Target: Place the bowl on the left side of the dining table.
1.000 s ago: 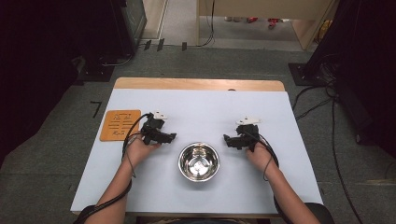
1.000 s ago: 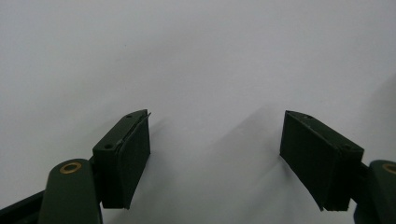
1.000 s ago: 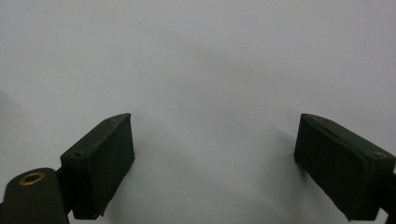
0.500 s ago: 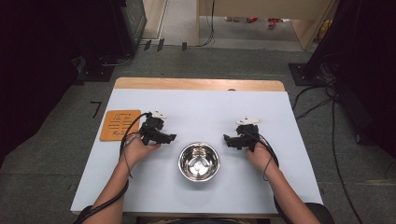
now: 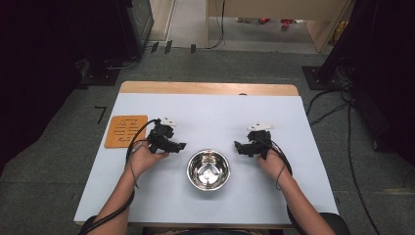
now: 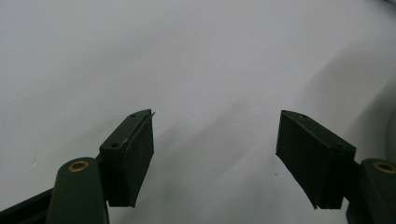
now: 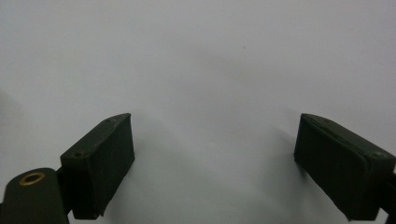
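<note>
Steel bowl (image 5: 208, 169) sits upright on the pale table top (image 5: 215, 112), near the person's edge and about midway between the two hands. Left gripper (image 5: 177, 145) lies just to the bowl's left, pointing toward it, tips close to the rim but apart from it. In the left gripper view its jaws stand apart with bare table between the pads (image 6: 140, 156); they have just been closing a little, nothing between them. A dim curved edge at the far right border of that view may be the bowl; cannot tell for sure. Right gripper (image 5: 239, 146) lies just to the bowl's right, also pointing inward, tips apart from the rim. In the right gripper view its jaws are spread wide, bare table between the pads (image 7: 109, 158), nothing held. Orange mat (image 5: 126, 130) lies flat near the table's left edge, well apart from the bowl.
</note>
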Action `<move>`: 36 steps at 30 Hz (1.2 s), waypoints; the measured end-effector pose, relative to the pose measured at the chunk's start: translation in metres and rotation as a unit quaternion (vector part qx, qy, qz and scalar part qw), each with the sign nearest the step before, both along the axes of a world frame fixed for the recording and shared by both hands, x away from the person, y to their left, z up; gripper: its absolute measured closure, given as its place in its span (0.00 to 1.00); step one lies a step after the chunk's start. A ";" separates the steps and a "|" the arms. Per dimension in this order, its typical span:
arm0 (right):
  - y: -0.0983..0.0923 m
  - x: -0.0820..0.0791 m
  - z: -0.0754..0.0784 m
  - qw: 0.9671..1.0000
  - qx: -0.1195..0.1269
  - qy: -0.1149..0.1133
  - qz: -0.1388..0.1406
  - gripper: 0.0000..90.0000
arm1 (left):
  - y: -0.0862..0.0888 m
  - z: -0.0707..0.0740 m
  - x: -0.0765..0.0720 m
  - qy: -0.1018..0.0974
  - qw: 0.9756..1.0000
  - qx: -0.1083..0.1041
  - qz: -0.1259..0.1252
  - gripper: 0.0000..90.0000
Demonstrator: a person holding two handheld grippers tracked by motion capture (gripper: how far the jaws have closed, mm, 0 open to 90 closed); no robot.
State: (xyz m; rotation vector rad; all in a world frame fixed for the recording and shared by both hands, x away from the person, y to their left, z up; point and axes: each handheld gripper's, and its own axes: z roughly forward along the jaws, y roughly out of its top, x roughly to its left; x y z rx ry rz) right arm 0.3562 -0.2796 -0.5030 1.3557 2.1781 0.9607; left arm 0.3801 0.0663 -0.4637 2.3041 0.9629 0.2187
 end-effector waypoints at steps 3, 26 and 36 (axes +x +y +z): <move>0.000 0.000 0.000 1.000 0.000 0.000 0.000 0.13 | -0.001 0.002 -0.001 0.001 1.000 -0.002 0.000 0.31; 0.000 0.000 0.000 1.000 0.000 0.000 0.000 0.13 | -0.008 0.014 -0.011 0.001 1.000 -0.015 -0.014 0.35; 0.000 0.000 0.000 1.000 0.000 0.000 0.000 0.13 | -0.012 0.016 -0.015 0.002 1.000 -0.019 -0.024 0.37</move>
